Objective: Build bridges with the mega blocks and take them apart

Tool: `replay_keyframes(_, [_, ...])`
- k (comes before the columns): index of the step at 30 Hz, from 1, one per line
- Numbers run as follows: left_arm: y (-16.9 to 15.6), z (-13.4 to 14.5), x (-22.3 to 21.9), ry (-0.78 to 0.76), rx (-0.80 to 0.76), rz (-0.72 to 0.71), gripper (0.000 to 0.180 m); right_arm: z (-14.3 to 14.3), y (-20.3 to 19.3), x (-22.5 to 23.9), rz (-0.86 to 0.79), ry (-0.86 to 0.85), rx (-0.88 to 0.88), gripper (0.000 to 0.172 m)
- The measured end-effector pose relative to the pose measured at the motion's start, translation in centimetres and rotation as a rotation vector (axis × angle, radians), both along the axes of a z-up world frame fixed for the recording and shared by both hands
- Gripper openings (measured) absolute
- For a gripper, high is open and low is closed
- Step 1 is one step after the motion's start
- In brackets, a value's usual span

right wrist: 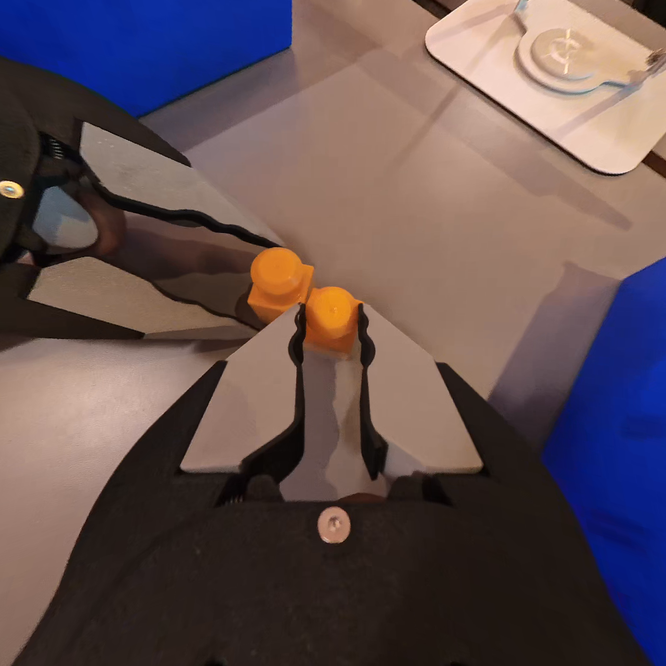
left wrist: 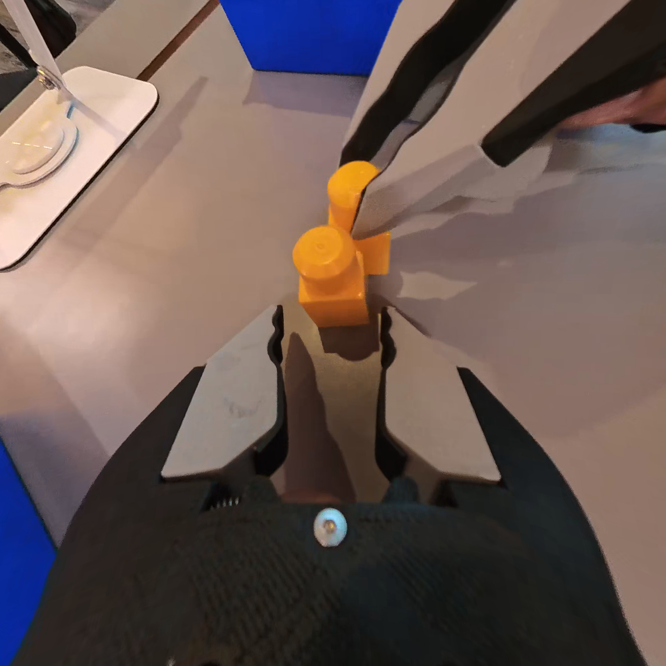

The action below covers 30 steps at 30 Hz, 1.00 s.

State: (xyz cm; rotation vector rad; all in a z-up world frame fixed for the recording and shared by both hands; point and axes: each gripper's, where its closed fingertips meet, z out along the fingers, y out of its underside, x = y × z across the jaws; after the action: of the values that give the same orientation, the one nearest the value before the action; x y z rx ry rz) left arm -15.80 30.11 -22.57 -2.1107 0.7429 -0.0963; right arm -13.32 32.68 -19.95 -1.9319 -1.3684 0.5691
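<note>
Two orange blocks stand corner to corner on a grey table [left wrist: 144, 324], each a single cube with one round stud on top.

In the left wrist view, a white lamp base [left wrist: 72, 151] lies at far left on the table, a clear stem rising from it. The left gripper [left wrist: 331, 317] has its jaws spread wide, and the near block [left wrist: 333, 284] stands just ahead of the fingertips, touched by neither pad; this gripper holds nothing. Just beyond stands the far block [left wrist: 344, 201], with the right gripper coming down on it from upper right. A blue bin [left wrist: 306, 36] stands at the back; its inside cannot be seen.

In the right wrist view, the blue bin's wall fills the upper left. The right gripper [right wrist: 331, 313] has its jaws partly closed, both black pads pressed on the sides of the far block. Another blue bin [right wrist: 612, 432] runs along the right edge, contents hidden.
</note>
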Motion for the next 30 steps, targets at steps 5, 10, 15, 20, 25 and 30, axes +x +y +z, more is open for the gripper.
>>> replay_keyframes(5, [0.9,-0.5,-0.5,0.004,-0.047,-0.011,0.049,0.1,0.5,0.1,-0.026,0.034,-0.031,0.03])
replay_keyframes(10, [1.0,0.4,0.3,-0.07,-0.062,-0.061,0.039,0.3,1.2,0.3,-0.054,0.066,-0.048,0.029])
replay_keyframes(15, [1.4,-0.4,0.4,-0.091,-0.085,-0.07,0.039,0.7,1.4,-0.5,-0.076,0.129,-0.044,0.031])
replay_keyframes(20, [0.8,0.1,0.2,-0.085,-0.041,-0.058,0.039,3.5,1.6,0.0,-0.087,0.208,0.03,0.039])
replay_keyframes(25, [0.1,0.3,-0.7,-0.05,-0.004,-0.025,0.038,4.8,1.0,1.5,-0.034,0.16,0.057,0.016])
replay_keyframes(30, [0.2,0.5,-0.8,-0.107,-0.023,-0.01,0.039,1.3,0.1,2.1,0.01,-0.012,-0.033,0.008])
